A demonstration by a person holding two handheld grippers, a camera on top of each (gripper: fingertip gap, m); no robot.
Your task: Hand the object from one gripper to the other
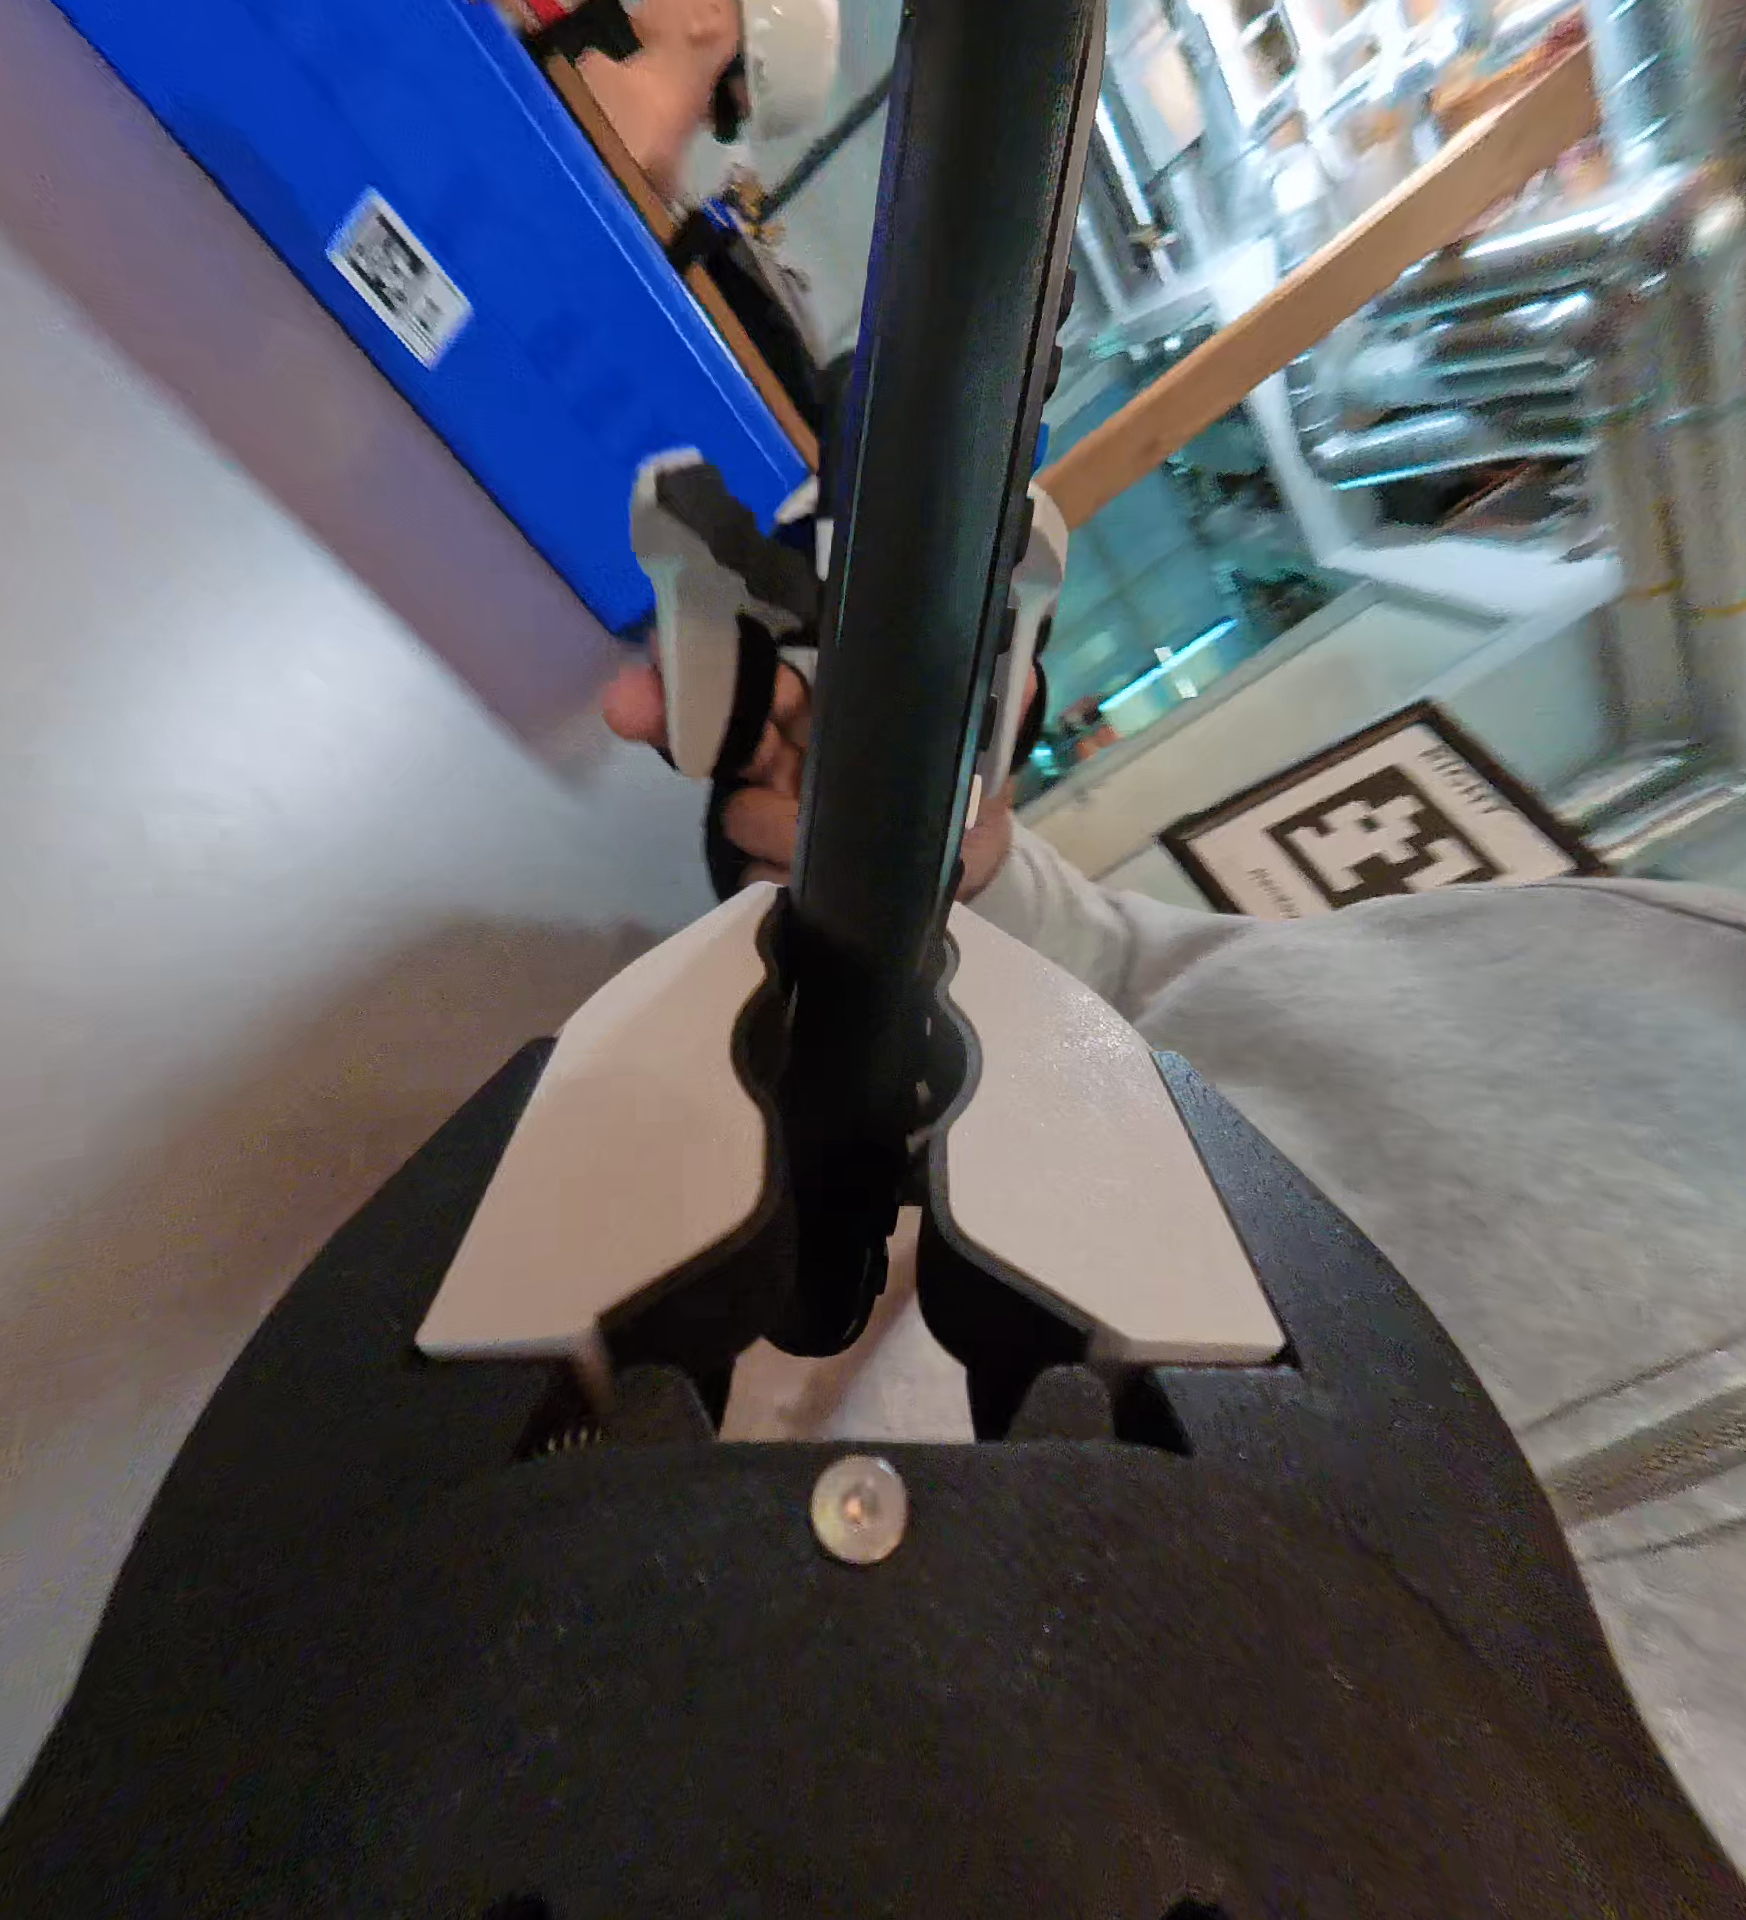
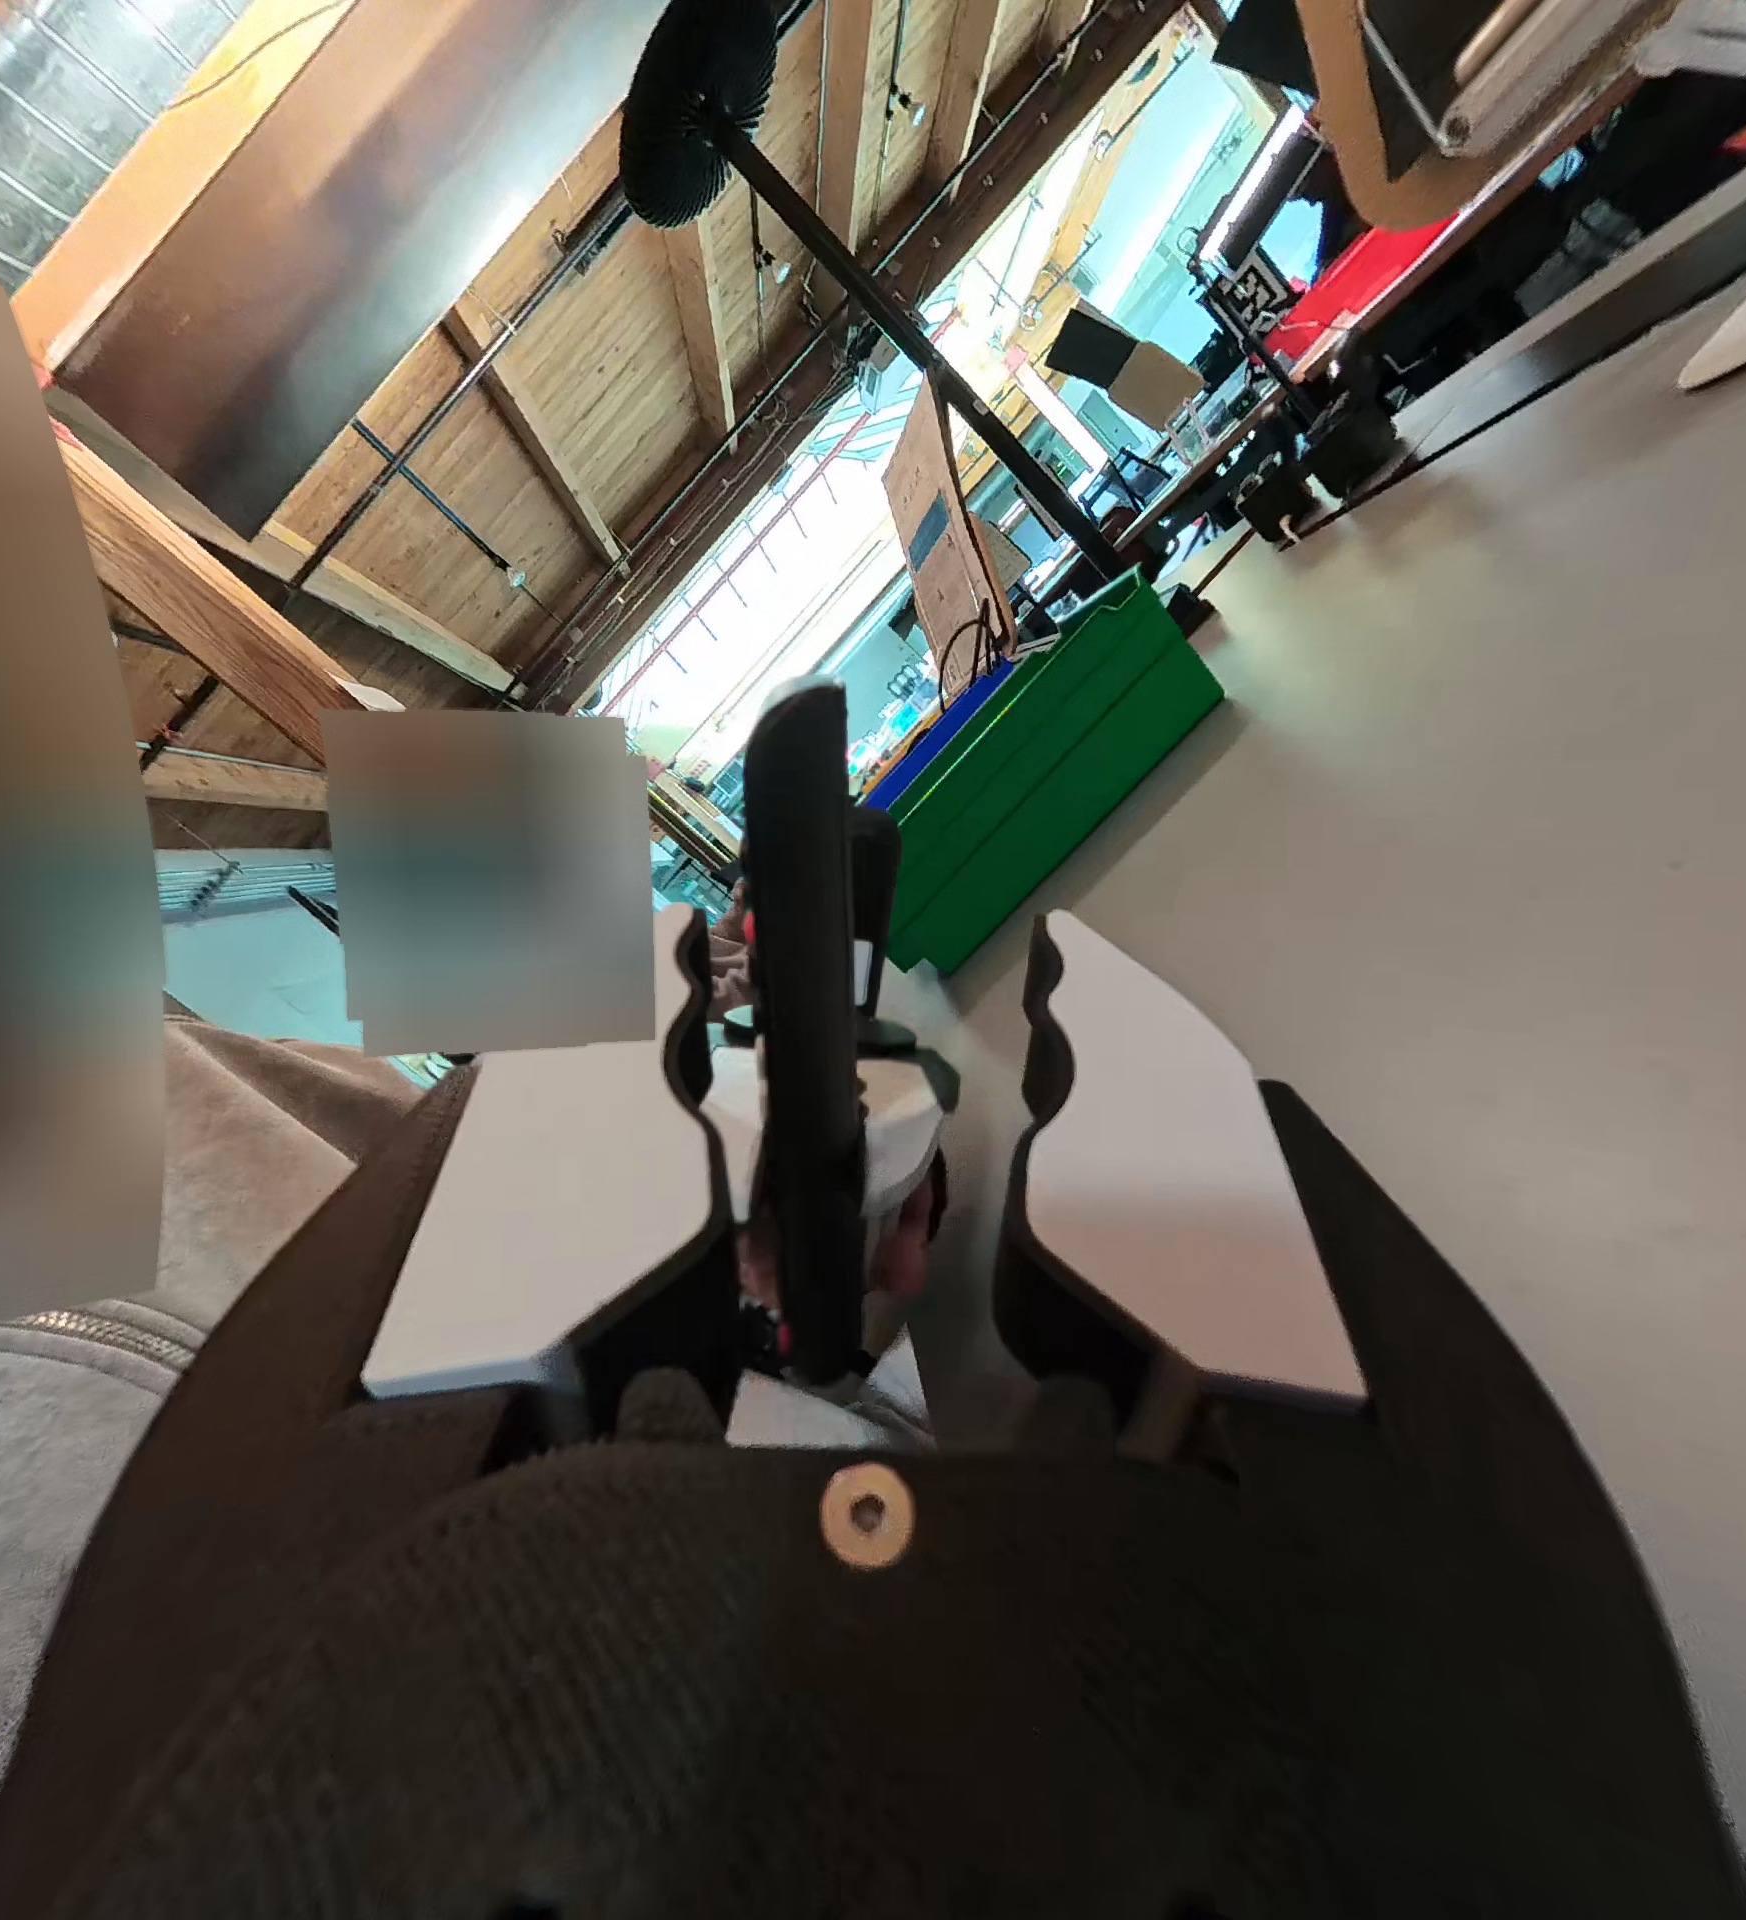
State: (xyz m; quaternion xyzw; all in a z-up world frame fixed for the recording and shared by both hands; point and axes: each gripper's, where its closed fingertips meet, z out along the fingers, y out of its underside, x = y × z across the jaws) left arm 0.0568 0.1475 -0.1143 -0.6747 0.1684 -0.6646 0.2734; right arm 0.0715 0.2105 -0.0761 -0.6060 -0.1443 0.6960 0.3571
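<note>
A long black remote control [image 1: 931,520] stands up between my left gripper's [image 1: 864,925] white fingers, which are shut on its lower end. Farther off in the left wrist view, my right gripper [image 1: 853,509] straddles the remote's middle with its fingers spread. In the right wrist view the remote [image 2: 807,1039] stands in the gap of the open right gripper [image 2: 864,935], close to the left finger, with clear space on the right side. The left gripper's white finger [image 2: 900,1153] shows behind the remote.
A blue bin [image 1: 433,260] stands on the white table [image 1: 173,831] at the left. A green bin [image 2: 1035,779] sits on the table farther off. A black-and-white marker card [image 1: 1368,821] lies near a grey sleeve [image 1: 1471,1091]. Left tips to right tips: about 7 centimeters.
</note>
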